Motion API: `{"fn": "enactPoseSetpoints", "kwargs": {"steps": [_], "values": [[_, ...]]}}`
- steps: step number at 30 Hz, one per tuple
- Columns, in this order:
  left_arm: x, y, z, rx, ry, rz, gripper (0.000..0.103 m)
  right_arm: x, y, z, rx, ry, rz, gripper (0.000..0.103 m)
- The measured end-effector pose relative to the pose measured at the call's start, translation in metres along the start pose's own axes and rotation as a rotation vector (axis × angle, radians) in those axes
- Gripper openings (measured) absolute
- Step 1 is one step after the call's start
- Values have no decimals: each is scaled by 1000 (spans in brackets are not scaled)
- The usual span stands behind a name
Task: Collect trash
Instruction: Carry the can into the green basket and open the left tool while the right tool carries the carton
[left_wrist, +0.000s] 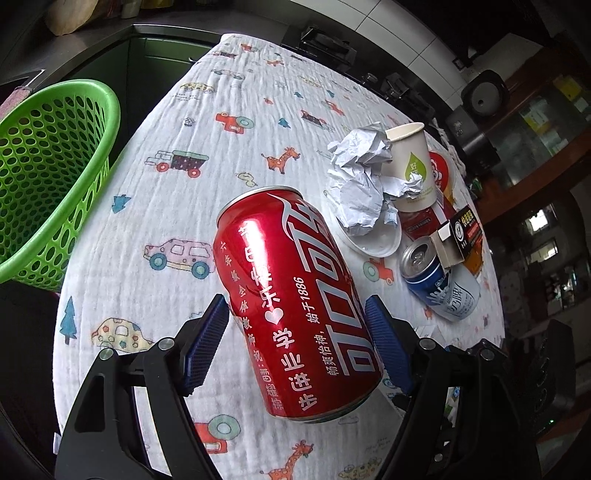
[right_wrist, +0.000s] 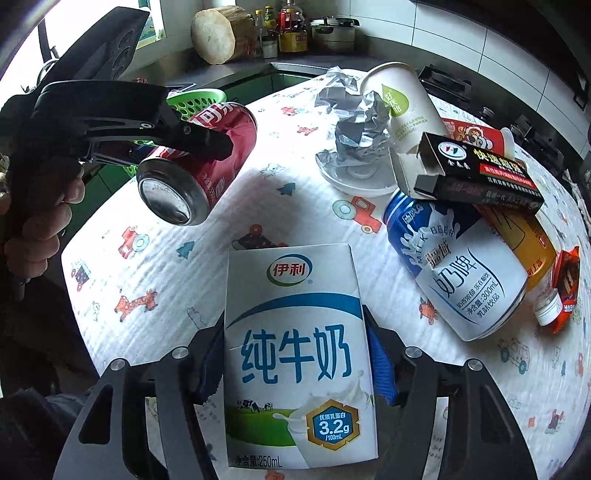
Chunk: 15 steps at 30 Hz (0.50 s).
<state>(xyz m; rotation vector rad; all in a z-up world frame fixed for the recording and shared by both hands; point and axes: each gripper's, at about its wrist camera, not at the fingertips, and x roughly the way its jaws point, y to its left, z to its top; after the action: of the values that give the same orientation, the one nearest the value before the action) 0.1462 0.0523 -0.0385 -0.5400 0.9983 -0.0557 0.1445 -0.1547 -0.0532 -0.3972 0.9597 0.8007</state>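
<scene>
Item: trash pickup, both tongs loaded. L gripper (left_wrist: 295, 328) clenched on 1 red cola can (left_wrist: 295, 306), blue pads on its sides, can tilted and lifted off the table (left_wrist: 166, 221), over the near-left part of the cloth. R gripper (right_wrist: 295, 354) clenched on 1 milk carton (right_wrist: 295, 354), held upright above the near edge. Green basket (left_wrist: 55, 177), qty 1, sits beyond the table's left edge; appears to be the drop point. Remaining on table, far-right area: blue-white milk beer can (right_wrist: 458, 266) x1, lying on its side; paper cup (right_wrist: 402, 110) x1, tipped; crumpled paper (left_wrist: 358, 177), at least 2 wads, one partly on a white saucer (right_wrist: 351, 177) x1; black box (right_wrist: 480, 170) x1, open end, resting on the beer can; red-print cup (right_wrist: 480, 133) x1 behind; orange pack (right_wrist: 532, 247) x1 under the pile; small white jar (right_wrist: 548, 306) x1 and red wrapper (right_wrist: 567, 284) x1 near the right edge. Risks, judged: cola can gripped near its lower half w/ smooth wall, so it could swivel or slip if swung fast; open can may drip on the cloth; carton walls soft, hard squeeze could crush it; both arms heading for one basket could collide; a release short of the rim would send the can to the floor.
</scene>
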Motion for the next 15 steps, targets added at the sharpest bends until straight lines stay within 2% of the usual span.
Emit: {"fn": "enactPoseSetpoints", "kwargs": {"steps": [6,11,15], "values": [[-39,31,14,-12,-76,7,74,-2,27,33,-47,-29,27,62],[-79,82,38,-48,-161,97,74,6,56,71,-83,-54,61,62],[-96,136,65,-74,-184,174,74,18,80,106,-108,-71,91,62]]}}
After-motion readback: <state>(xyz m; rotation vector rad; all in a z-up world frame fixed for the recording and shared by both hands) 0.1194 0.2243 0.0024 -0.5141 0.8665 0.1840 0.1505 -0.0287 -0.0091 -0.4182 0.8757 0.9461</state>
